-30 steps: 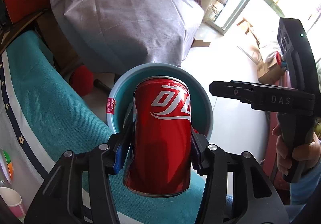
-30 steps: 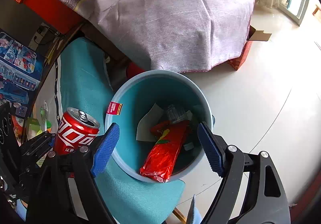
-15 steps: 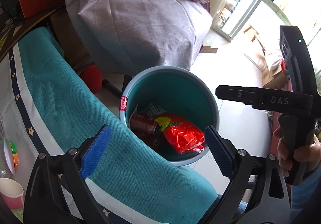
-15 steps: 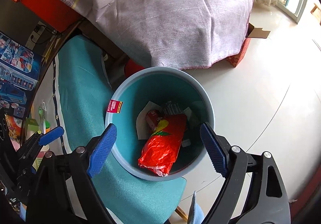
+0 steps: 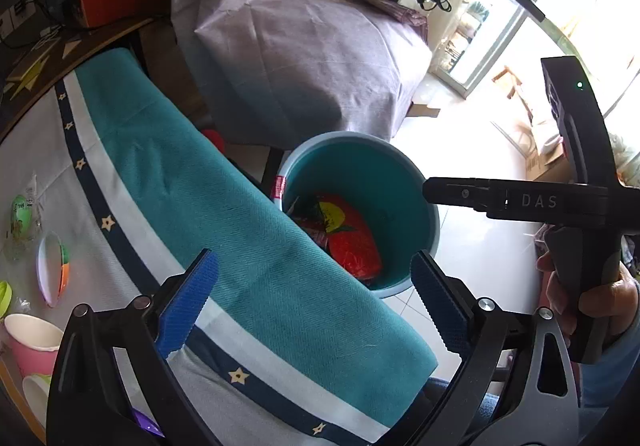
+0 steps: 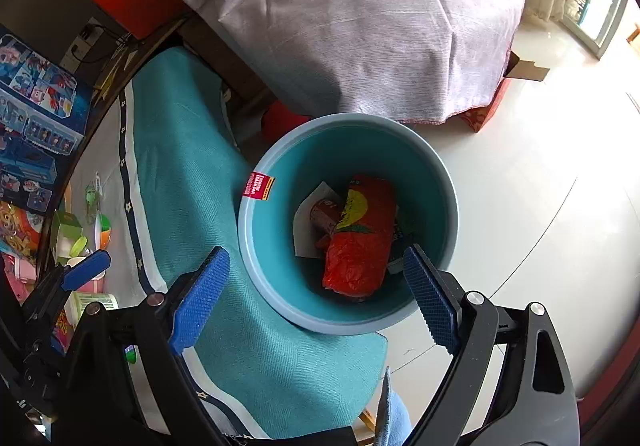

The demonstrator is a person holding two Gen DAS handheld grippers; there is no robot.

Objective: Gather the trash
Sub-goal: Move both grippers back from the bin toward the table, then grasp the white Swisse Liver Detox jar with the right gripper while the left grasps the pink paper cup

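Both the left gripper (image 5: 312, 302) and the right gripper (image 6: 314, 300) have fingers apart, holding nothing. The pink paper cup (image 5: 30, 338) on the table looks light and easily crushed; grip its wall gently.

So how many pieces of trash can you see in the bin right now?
3 clear: a red snack bag on top, a red can partly under it, and white paper alongside. Dark scraps sit beyond the bag; more may be hidden.
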